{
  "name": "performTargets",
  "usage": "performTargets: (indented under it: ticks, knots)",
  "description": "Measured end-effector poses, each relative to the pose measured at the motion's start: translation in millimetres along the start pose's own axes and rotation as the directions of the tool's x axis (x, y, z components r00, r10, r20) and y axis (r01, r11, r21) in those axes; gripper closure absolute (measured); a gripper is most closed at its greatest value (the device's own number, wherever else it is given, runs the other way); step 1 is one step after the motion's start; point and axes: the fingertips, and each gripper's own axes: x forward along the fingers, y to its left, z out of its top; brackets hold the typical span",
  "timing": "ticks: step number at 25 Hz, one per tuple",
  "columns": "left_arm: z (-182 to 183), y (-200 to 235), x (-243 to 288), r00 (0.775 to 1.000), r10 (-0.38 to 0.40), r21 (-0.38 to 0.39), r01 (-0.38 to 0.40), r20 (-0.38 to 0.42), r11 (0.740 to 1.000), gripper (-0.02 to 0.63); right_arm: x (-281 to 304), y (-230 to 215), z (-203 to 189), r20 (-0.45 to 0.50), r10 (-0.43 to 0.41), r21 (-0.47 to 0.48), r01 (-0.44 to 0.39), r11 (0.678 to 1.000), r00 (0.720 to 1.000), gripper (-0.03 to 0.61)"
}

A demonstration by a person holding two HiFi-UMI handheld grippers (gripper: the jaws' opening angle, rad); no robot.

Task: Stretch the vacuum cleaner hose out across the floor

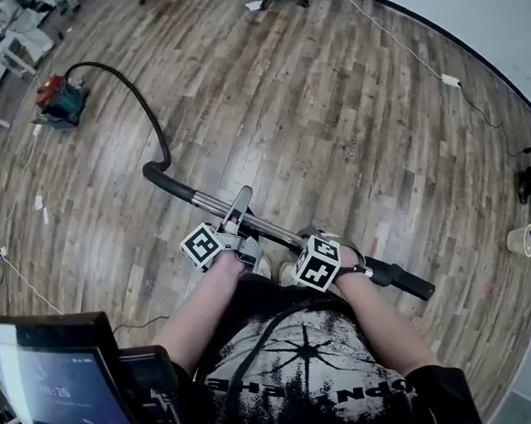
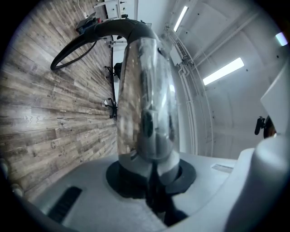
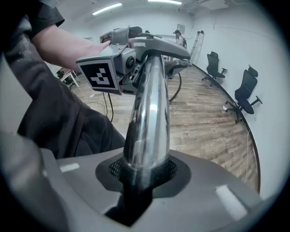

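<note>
Wide room with a brown wood-plank floor [image 1: 346,121], white walls and black office chairs [image 3: 247,93] along the edge. A red and teal vacuum canister [image 1: 59,101] is sitting on the floor at the far left of the head view. The black flexible hose [image 1: 137,96] is running from it in a curve across the planks up to the shiny chrome metal tube [image 1: 213,201], which the person is holding level in front of the body. Left gripper [image 2: 152,174] fingers are pinching the tube near the hose end. Right gripper [image 3: 141,174] fingers are clamping the same tube further along, near the black handle [image 1: 405,281]. A paper cup [image 1: 522,240] is standing on the floor, far right.
</note>
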Motion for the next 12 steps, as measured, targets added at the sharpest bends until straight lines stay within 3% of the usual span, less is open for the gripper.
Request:
performTargets:
  ticks: [12]
  knots:
    - [-34, 37, 7, 0.990, 0.006, -0.130, -0.024, -0.141, 0.991, 0.561, 13, 21, -30, -0.083, 0.014, 0.164, 0.000, 0.986, 0.996, 0.472]
